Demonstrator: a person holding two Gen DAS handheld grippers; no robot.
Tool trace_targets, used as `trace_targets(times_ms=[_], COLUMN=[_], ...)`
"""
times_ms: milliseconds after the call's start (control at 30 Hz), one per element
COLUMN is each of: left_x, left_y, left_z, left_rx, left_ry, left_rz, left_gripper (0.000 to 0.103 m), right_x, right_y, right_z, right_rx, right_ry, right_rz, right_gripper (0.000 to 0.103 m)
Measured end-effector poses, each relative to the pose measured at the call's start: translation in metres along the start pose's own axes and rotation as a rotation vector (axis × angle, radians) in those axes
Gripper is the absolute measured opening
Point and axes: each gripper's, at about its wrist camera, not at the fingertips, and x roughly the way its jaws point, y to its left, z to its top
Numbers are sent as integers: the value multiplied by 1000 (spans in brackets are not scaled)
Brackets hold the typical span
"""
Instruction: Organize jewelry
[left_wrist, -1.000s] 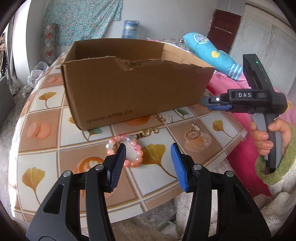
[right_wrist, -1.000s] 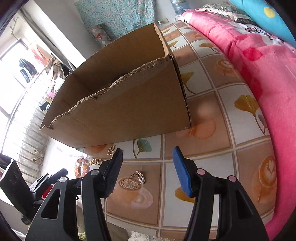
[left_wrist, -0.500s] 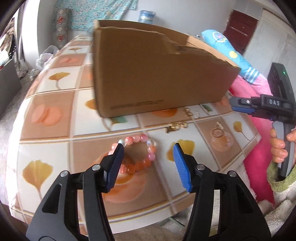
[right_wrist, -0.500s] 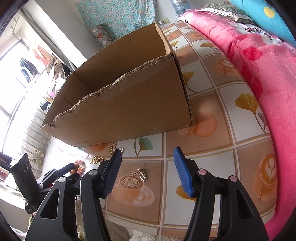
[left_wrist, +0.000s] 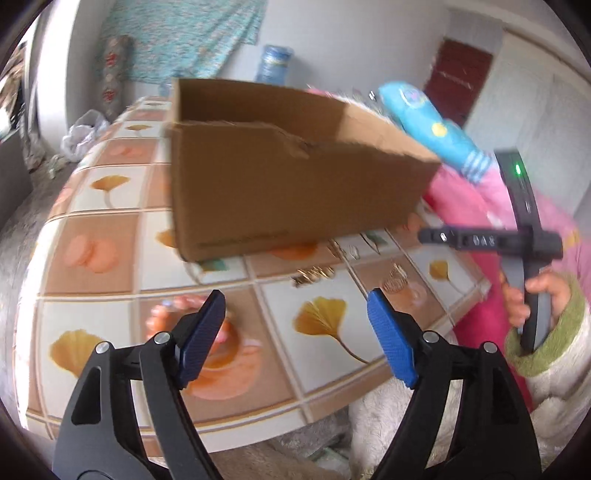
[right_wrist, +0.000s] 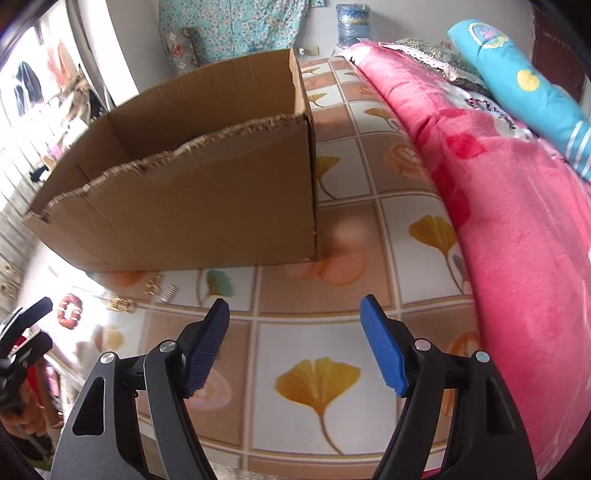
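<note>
The left tool (left_wrist: 295, 325) hangs over the table's (left_wrist: 110, 325) near edge, its jaws opening wide with nothing between them; a second ago they stood much narrower. Its left pad (left_wrist: 203, 332) now covers part of the bead bracelet (left_wrist: 173, 314), which lies on the table just beyond and to the left of the gap, where half a second ago it sat nearer the middle. The right tool (right_wrist: 293, 332) points down at bare tiles near the same edge, jaws also opening wide and empty; the round pendant seen between them earlier is out of that view now. In the left view the pendant (left_wrist: 395, 282) lies beyond the right pad, with a gold chain piece (left_wrist: 314, 275) left of it and small clips (left_wrist: 347, 251) just before the box (left_wrist: 288, 199). Open tabletop lies between the tools and these pieces. The box stands across the table behind them, its torn front wall low. A pink blanket (right_wrist: 517, 221) borders the table's right side, a blue pillow (right_wrist: 524, 88) beyond it.
</note>
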Motion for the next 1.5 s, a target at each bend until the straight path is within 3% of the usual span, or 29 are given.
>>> trace_targets(times_ms=[133, 200, 400, 467, 800, 1033, 1133, 1267, 1500], left_x=[30, 43, 54, 54, 56, 67, 67, 65, 45], left_y=[-28, -36, -55, -50, -43, -46, -45, -44, -30], left_z=[-6, -8, -12, -11, -5, 3, 1, 0, 10], left_rx=[72, 87, 189, 152, 166, 160, 168, 168, 149], left_ry=[87, 123, 125, 131, 173, 206, 189, 196, 64], left_rz=[46, 66, 219, 207, 208, 212, 207, 202, 184], left_gripper=[76, 77, 91, 93, 96, 96, 96, 96, 94], right_x=[11, 18, 27, 28, 29, 21, 3, -13, -16], right_y=[1, 5, 10, 7, 5, 5, 7, 22, 39], right_z=[-3, -4, -9, -9, -8, -13, -14, -16, -22], right_rx=[-15, -52, -104, -92, -93, -106, -66, -107, -100], right_ry=[15, 20, 18, 17, 28, -24, -95, -158, -164], right_rz=[-74, -121, -163, -158, -138, -134, -23, 79, 288], right_gripper=[74, 81, 95, 96, 96, 96, 96, 94, 70])
